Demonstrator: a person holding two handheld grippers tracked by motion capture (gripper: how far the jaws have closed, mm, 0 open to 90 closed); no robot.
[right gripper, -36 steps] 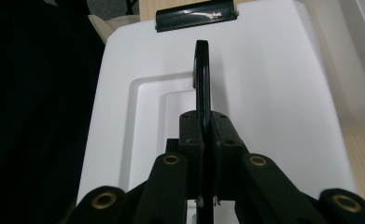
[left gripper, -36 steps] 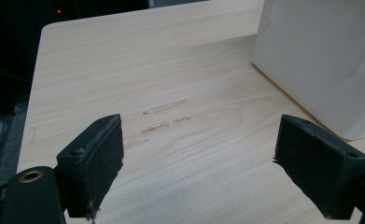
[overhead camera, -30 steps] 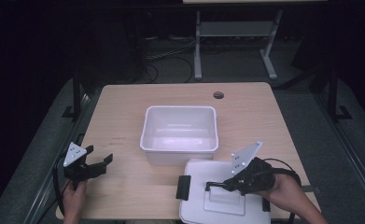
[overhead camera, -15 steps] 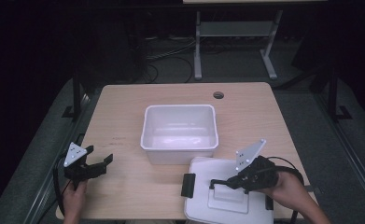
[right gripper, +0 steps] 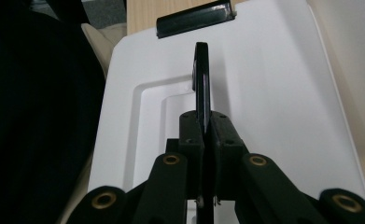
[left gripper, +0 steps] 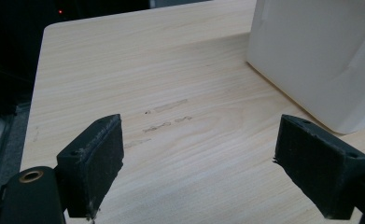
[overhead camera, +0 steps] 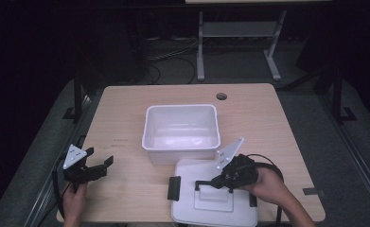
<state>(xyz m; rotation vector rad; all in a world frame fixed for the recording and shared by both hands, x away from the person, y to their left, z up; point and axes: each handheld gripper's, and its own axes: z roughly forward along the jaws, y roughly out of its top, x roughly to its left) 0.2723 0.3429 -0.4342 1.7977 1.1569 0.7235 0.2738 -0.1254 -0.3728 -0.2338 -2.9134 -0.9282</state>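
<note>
Gripping the lid's black handle [right gripper: 202, 70] in my right tongs [overhead camera: 214, 181], I've dragged the white lid [overhead camera: 211, 208] rightward along the near counter [overhead camera: 121, 118]; the bin [overhead camera: 181, 127] awaits. Left tongs [overhead camera: 99, 164] gape wide, idle.

**Materials and finishes on your table**

Your table [overhead camera: 126, 127] is pale wood-grain laminate, smooth and matt, with faint scuff marks. The bin [overhead camera: 181, 130] is white plastic with a soft sheen; its lid [overhead camera: 192, 187] is smooth white plastic carrying a black plastic handle [right gripper: 202, 79] and latch [overhead camera: 173, 187]. Your left gripper [left gripper: 203, 163] has matt black, slightly rough pads [left gripper: 96, 154]; your right gripper [right gripper: 207, 135] shows brass-coloured rivets [right gripper: 171, 159].
</note>
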